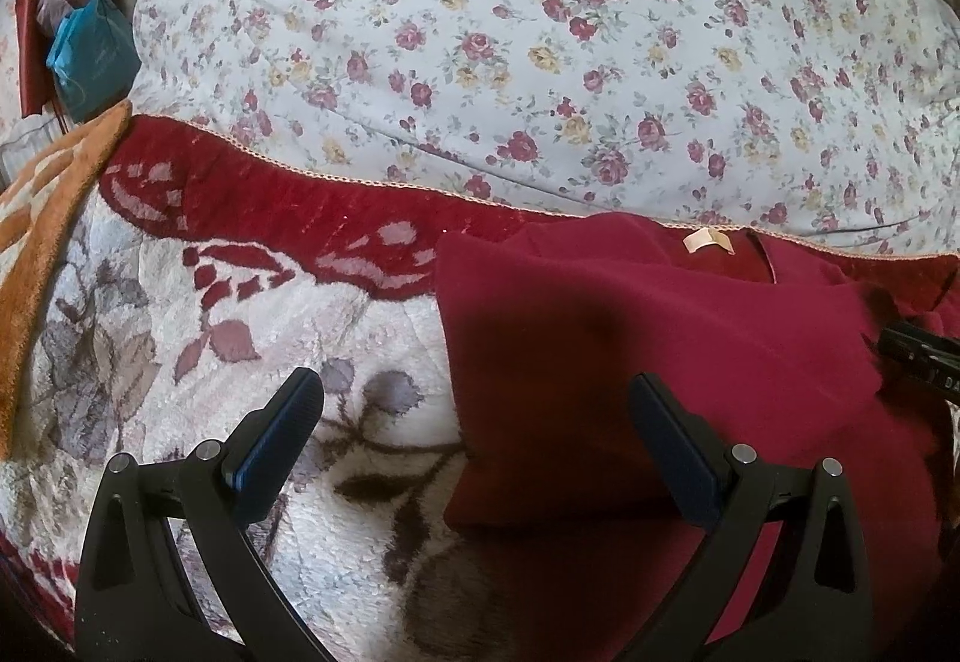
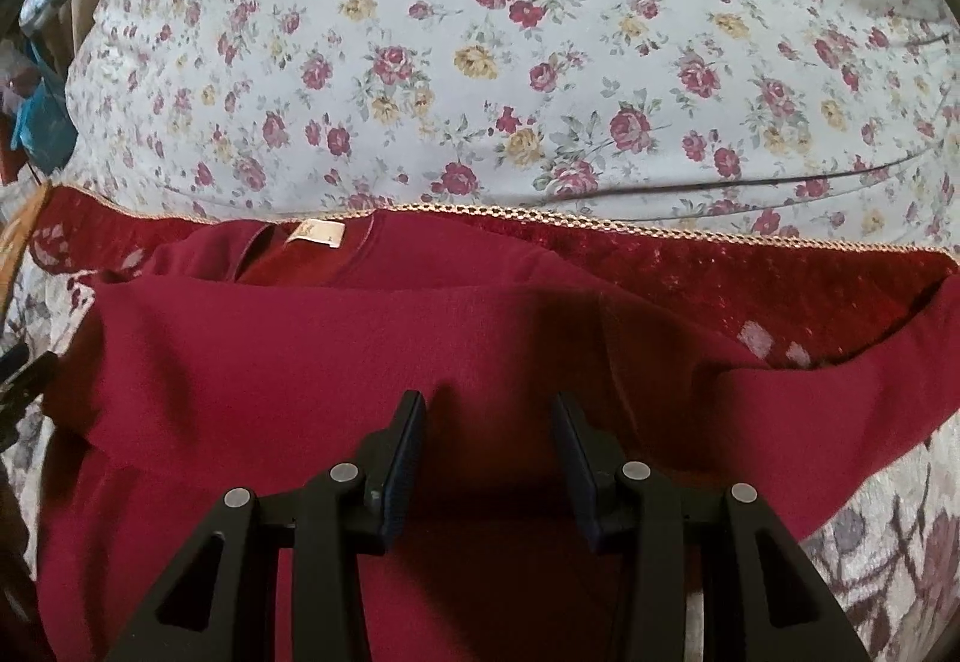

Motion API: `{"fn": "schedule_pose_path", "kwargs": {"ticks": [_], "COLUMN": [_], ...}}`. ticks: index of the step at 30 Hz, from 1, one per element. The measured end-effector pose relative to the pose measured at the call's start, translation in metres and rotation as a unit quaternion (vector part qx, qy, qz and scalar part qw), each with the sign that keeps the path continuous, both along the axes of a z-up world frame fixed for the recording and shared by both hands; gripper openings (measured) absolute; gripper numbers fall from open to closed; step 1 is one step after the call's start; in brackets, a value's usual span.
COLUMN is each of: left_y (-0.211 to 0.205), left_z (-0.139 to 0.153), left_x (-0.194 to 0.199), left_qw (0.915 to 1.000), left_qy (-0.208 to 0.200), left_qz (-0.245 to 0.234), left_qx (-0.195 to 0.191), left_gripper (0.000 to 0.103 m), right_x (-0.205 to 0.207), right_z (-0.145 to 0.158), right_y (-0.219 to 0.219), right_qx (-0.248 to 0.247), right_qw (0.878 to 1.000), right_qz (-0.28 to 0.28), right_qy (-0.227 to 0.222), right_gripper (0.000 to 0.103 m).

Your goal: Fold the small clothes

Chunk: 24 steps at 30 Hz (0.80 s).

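Note:
A dark red garment (image 1: 660, 338) with a cream neck label (image 1: 707, 241) lies on a patterned blanket (image 1: 240, 362), its left part folded over. My left gripper (image 1: 474, 398) is open wide and empty, over the garment's left edge. In the right wrist view the same garment (image 2: 360, 338) fills the middle, label (image 2: 318, 233) at the back. My right gripper (image 2: 489, 410) is open and empty just above the cloth. The right gripper's tip also shows in the left wrist view (image 1: 924, 353) at the right edge.
A floral quilt (image 1: 540, 32) (image 2: 510, 32) is bunched behind the blanket's trimmed edge (image 2: 540, 212). An orange cloth (image 1: 54, 218) lies at the left. A blue bag (image 1: 90, 56) and clutter sit at the far left.

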<state>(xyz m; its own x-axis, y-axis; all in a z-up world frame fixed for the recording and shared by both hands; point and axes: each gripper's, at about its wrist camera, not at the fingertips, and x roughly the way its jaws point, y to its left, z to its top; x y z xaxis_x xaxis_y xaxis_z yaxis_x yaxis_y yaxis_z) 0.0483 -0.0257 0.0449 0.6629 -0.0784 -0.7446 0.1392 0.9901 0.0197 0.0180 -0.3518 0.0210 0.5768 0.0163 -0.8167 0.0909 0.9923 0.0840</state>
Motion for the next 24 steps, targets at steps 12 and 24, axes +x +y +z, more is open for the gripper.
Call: {"fn": "schedule_pose_path", "kwargs": {"ticks": [12,24], "left_y": [-0.022,-0.017], "left_z": [-0.028,-0.019], "left_x": [0.004,0.001], "left_qw": [0.9978,0.9989], "left_qy": [0.048,0.035], "left_qz": [-0.038,-0.028], "left_qx": [0.023,0.01], "left_gripper": [0.102,0.102], "right_x": [-0.026,-0.082], "right_z": [0.015,0.038], "right_y": [-0.031,-0.246], "right_qx": [0.012,0.066], "right_qw": [1.0,0.96], "right_qz": [-0.009,-0.269], "right_qy": [-0.01,-0.047], "right_gripper": [0.047,0.062]}}
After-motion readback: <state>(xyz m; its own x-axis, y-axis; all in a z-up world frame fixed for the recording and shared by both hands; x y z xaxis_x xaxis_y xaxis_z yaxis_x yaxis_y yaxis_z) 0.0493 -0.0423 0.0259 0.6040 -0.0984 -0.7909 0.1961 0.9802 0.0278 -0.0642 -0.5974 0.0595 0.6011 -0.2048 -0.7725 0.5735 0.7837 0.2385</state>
